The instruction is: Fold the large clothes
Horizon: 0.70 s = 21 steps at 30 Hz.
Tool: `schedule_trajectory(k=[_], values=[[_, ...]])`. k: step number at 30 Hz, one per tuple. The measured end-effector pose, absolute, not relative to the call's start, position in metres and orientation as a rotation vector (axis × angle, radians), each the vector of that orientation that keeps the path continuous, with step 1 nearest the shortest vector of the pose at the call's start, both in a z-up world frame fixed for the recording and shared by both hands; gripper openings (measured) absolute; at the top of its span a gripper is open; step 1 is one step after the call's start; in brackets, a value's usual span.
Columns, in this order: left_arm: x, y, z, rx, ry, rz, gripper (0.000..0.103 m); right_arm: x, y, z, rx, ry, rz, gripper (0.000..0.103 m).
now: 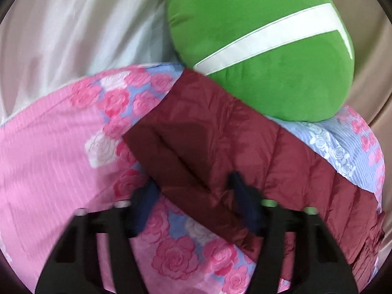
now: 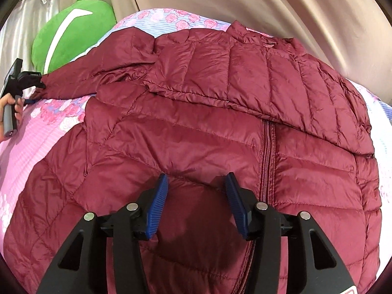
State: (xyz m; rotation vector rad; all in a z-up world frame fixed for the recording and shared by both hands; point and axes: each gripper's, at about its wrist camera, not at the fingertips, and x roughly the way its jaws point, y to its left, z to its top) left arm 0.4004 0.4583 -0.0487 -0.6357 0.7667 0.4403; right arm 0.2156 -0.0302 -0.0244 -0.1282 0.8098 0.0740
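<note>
A maroon quilted jacket (image 2: 196, 127) lies zip-up on a bed; one sleeve (image 2: 257, 73) is folded across its chest. The other sleeve (image 2: 93, 71) stretches out to the left, where a hand (image 2: 6, 109) holds my left gripper (image 2: 29, 94) at its end. In the left wrist view that sleeve (image 1: 196, 132) runs diagonally between the fingers of the left gripper (image 1: 193, 181). The left pad touches its near edge, the right pad presses on its top, and fabric fills the gap. My right gripper (image 2: 196, 176) hovers open over the jacket's lower front, left of the zip (image 2: 268, 147), holding nothing.
The pink and blue rose-print bedcover (image 1: 49, 152) lies under the jacket. A round green cushion with a white stripe (image 1: 257, 49) sits just beyond the sleeve, also showing as the cushion (image 2: 71, 34) at far left. Beige curtain (image 2: 269, 2) hangs behind the bed.
</note>
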Motion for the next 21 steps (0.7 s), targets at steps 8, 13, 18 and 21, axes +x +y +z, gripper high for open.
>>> schedule_trajectory(k=[8, 13, 18, 21], values=[[0.388, 0.409, 0.021, -0.543, 0.638, 0.318, 0.004, 0.217, -0.033, -0.027, -0.099, 0.813, 0.068, 0.052], [0.368, 0.316, 0.107, -0.389, 0.489, 0.121, 0.004, 0.216, -0.036, -0.025, -0.077, 0.807, 0.069, 0.052], [0.354, 0.185, 0.165, -0.230, 0.417, -0.123, 0.004, 0.209, -0.051, -0.011, -0.004, 0.796, 0.078, 0.052], [0.348, 0.103, 0.170, -0.153, 0.429, -0.260, 0.004, 0.202, -0.071, 0.005, 0.038, 0.784, 0.060, 0.052]])
